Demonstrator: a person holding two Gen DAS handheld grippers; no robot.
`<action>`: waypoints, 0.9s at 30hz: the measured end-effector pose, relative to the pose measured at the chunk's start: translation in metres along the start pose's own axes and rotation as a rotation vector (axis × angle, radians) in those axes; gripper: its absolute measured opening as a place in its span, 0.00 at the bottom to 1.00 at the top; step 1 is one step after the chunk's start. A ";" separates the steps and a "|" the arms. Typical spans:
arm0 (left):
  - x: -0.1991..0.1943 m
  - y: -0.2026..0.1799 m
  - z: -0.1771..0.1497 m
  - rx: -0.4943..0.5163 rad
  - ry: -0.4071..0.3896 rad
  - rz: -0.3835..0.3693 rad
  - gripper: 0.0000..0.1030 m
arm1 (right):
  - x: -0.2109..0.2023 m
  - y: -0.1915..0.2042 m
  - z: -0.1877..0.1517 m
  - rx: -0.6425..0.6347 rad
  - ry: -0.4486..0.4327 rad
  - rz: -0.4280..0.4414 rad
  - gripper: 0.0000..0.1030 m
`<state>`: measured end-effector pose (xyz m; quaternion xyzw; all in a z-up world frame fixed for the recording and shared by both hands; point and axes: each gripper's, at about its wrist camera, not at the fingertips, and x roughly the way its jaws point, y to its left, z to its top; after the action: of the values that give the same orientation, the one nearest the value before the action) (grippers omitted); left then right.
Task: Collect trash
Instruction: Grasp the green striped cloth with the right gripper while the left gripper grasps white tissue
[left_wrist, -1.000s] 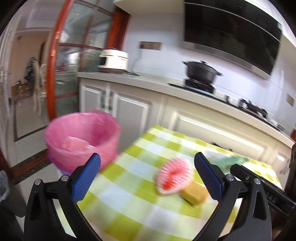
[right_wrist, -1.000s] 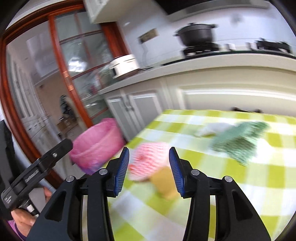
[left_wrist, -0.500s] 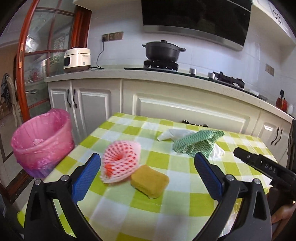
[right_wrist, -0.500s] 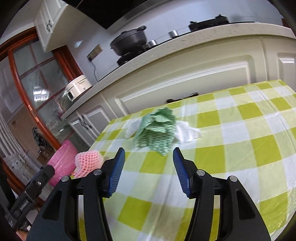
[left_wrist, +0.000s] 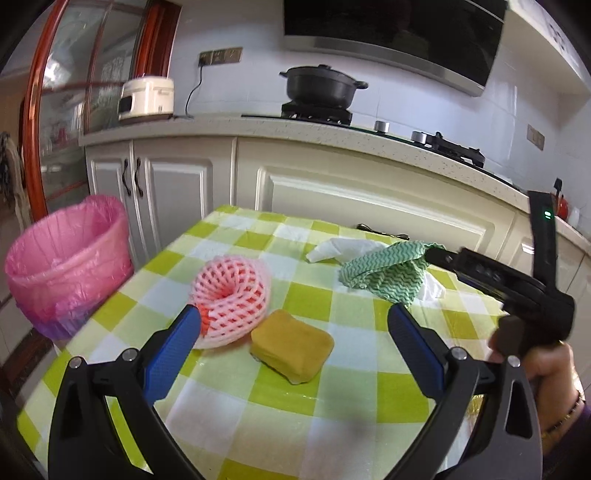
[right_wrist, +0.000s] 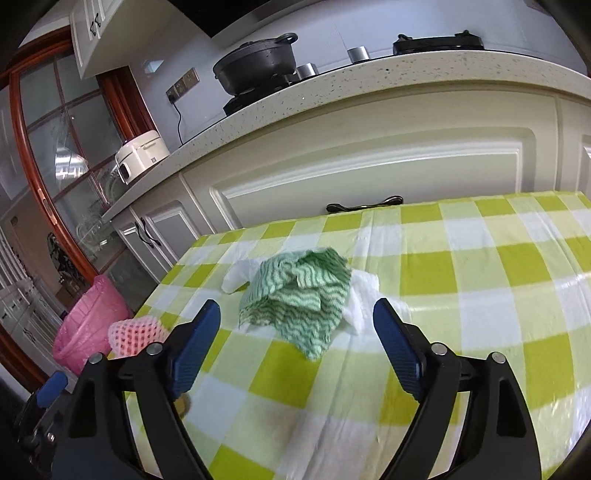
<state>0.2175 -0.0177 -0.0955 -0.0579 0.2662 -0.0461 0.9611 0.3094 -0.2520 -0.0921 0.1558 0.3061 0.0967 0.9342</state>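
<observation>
A pink foam net and a yellow sponge lie on the green-checked table, right in front of my open, empty left gripper. A green wavy cloth lies on crumpled white tissue further back, just ahead of my open, empty right gripper. The cloth also shows in the left wrist view. A bin with a pink bag stands on the floor left of the table.
White kitchen cabinets run behind the table, with a black pot on the hob and a white rice cooker on the counter. A glass door with a red frame is at the left.
Both grippers have swung right from the bin towards the table and come closer. The right gripper's jaws have opened wider and now face the green cloth.
</observation>
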 end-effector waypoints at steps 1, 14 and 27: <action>0.002 0.003 0.000 -0.014 0.007 -0.001 0.95 | 0.007 0.002 0.004 -0.008 0.004 -0.006 0.82; 0.003 0.021 0.003 -0.046 0.011 0.027 0.95 | 0.052 0.025 0.013 -0.090 0.092 -0.061 0.55; 0.007 0.016 0.022 -0.010 0.010 0.046 0.95 | -0.015 0.013 -0.023 -0.065 0.053 0.012 0.13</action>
<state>0.2362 -0.0013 -0.0822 -0.0563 0.2726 -0.0229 0.9602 0.2823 -0.2384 -0.0973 0.1247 0.3268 0.1160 0.9296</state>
